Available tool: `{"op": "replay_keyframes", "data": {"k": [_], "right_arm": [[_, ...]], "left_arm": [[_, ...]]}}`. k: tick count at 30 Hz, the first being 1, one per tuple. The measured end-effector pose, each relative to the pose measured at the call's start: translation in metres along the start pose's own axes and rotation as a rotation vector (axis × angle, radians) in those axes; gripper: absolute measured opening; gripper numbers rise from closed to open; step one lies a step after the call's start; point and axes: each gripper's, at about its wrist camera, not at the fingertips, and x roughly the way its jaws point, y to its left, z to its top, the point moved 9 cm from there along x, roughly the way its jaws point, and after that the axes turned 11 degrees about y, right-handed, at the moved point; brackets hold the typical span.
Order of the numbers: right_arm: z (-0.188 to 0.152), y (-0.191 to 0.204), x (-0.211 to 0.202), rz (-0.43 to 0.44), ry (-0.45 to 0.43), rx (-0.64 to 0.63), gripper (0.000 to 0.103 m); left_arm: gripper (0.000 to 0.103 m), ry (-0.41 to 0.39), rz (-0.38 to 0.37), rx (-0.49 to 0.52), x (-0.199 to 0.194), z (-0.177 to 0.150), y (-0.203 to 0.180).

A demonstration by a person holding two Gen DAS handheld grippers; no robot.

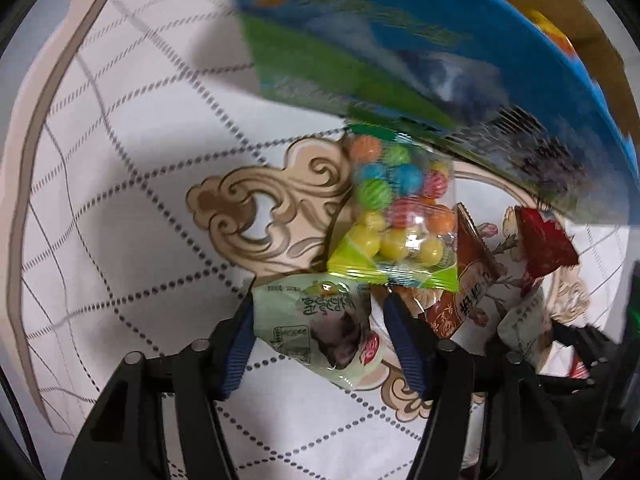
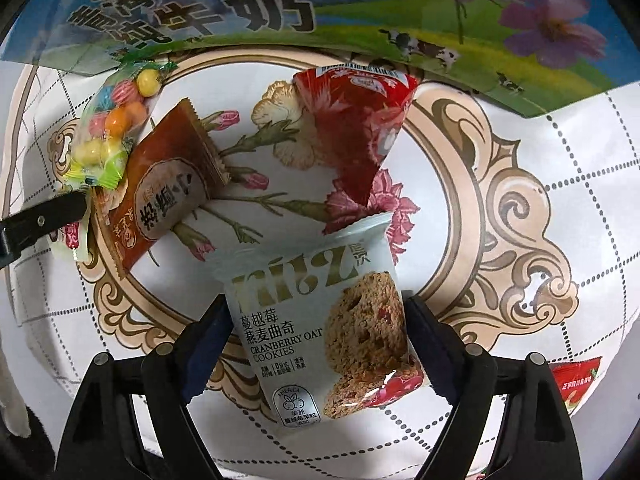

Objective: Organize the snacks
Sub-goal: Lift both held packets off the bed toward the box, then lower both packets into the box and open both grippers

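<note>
My left gripper [image 1: 320,320] points down at a patterned cloth and is shut on a pale green snack packet [image 1: 316,328], a pad against each side. Just beyond it lie a clear bag of coloured candy balls [image 1: 396,208], a brown packet [image 1: 468,276] and a red packet [image 1: 544,244]. My right gripper [image 2: 316,308] is shut on a pale cranberry oat cookie packet [image 2: 320,344]. The right wrist view also shows the candy bag [image 2: 116,120], the brown packet [image 2: 168,196], the red packet [image 2: 356,128] and a finger of the left gripper [image 2: 44,220] at the left edge.
A large blue and green milk carton box [image 2: 280,0] stands along the far side, close behind the snacks; it fills the top right of the left wrist view [image 1: 400,40]. Brown cardboard [image 1: 568,4] shows behind it. Another red packet [image 2: 576,380] lies at the lower right.
</note>
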Motion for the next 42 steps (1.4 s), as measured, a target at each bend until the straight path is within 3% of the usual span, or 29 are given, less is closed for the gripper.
{"op": "replay_keyframes", "data": {"k": [6, 13, 14, 15, 18, 22, 24, 26, 29, 33, 35, 40, 41, 42], "right_arm": [[-0.027, 0.004, -0.013, 0.025, -0.078, 0.05, 0.073], [-0.075, 0.0, -0.032, 0.15, -0.145, 0.107, 0.073], [-0.083, 0.0, -0.039, 0.167, -0.152, 0.11, 0.073], [-0.088, 0.002, -0.047, 0.192, -0.165, 0.113, 0.073], [-0.092, 0.003, -0.085, 0.242, -0.219, 0.118, 0.073], [-0.092, -0.005, -0.13, 0.263, -0.298, 0.114, 0.073], [-0.088, -0.009, -0.142, 0.252, -0.314, 0.105, 0.073], [-0.08, -0.012, -0.146, 0.243, -0.312, 0.107, 0.073], [-0.072, -0.011, -0.13, 0.223, -0.279, 0.114, 0.073], [-0.05, -0.007, -0.098, 0.242, -0.232, 0.144, 0.073], [-0.048, -0.008, -0.09, 0.259, -0.217, 0.162, 0.073], [-0.042, -0.001, -0.072, 0.258, -0.194, 0.16, 0.073], [-0.043, -0.001, -0.073, 0.256, -0.192, 0.161, 0.073], [-0.043, -0.001, -0.072, 0.254, -0.19, 0.16, 0.073]], "left_arm": [[0.05, -0.073, 0.075, 0.062, -0.006, -0.009, -0.014], [0.047, -0.128, 0.05, 0.08, -0.029, -0.053, -0.034], [0.041, -0.14, 0.04, 0.085, -0.032, -0.066, -0.039], [0.029, -0.152, 0.03, 0.091, -0.04, -0.072, -0.042], [0.025, -0.181, -0.007, 0.115, -0.071, -0.071, -0.058], [0.025, -0.231, -0.02, 0.134, -0.095, -0.041, -0.057], [0.026, -0.218, -0.047, 0.146, -0.097, -0.032, -0.065], [0.029, -0.151, -0.076, 0.173, -0.08, -0.021, -0.064], [0.046, -0.044, -0.044, 0.223, -0.054, -0.018, -0.061], [0.06, 0.101, -0.025, 0.187, -0.014, -0.012, -0.044], [0.06, 0.135, -0.024, 0.154, 0.002, -0.009, -0.038], [0.066, 0.105, 0.063, 0.199, 0.011, -0.009, -0.05], [0.066, 0.094, 0.074, 0.209, 0.011, -0.009, -0.052], [0.057, 0.076, 0.081, 0.21, 0.011, -0.009, -0.053]]}}
